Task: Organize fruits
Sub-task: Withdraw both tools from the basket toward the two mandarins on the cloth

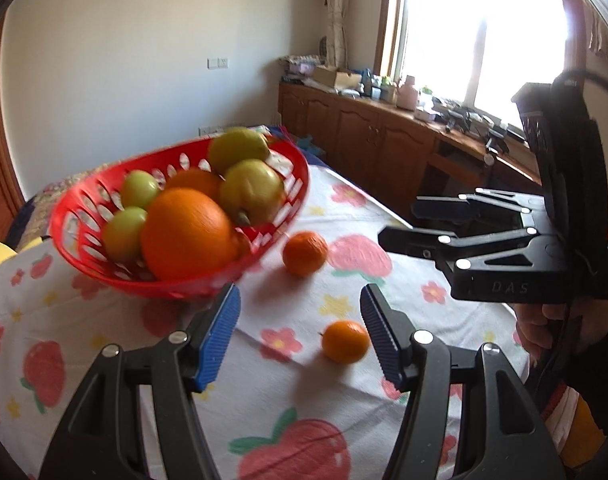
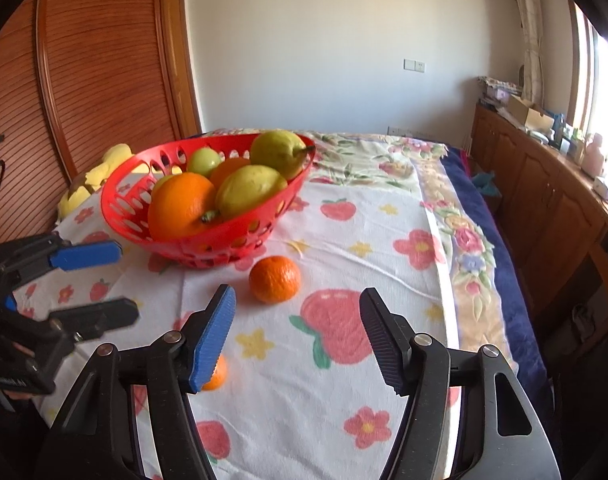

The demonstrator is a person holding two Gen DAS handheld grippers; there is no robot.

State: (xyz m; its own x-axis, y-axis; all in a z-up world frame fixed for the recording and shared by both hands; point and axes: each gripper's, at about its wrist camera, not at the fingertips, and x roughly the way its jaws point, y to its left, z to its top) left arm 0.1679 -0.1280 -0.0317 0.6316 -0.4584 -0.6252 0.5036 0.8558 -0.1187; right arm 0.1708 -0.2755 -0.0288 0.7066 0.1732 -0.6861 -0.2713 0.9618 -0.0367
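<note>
A red plastic basket (image 1: 83, 240) (image 2: 123, 216) sits on the flowered cloth and holds a big orange (image 1: 187, 232) (image 2: 181, 204), pears and small green fruits. Two mandarins lie loose on the cloth: a larger one (image 1: 305, 253) (image 2: 274, 279) by the basket and a smaller one (image 1: 345, 341) (image 2: 219, 374). My left gripper (image 1: 299, 332) is open and empty, with the small mandarin just inside its right finger. My right gripper (image 2: 295, 336) is open and empty, behind the larger mandarin. Each gripper also shows in the other's view: the right one (image 1: 400, 224), the left one (image 2: 119, 284).
The cloth covers a bed or table with a blue edge (image 2: 500, 280) on the right. A wooden cabinet (image 1: 384, 144) with clutter runs under the window. A wooden door (image 2: 83, 72) stands at the left, with a yellow soft thing (image 2: 99, 172) behind the basket.
</note>
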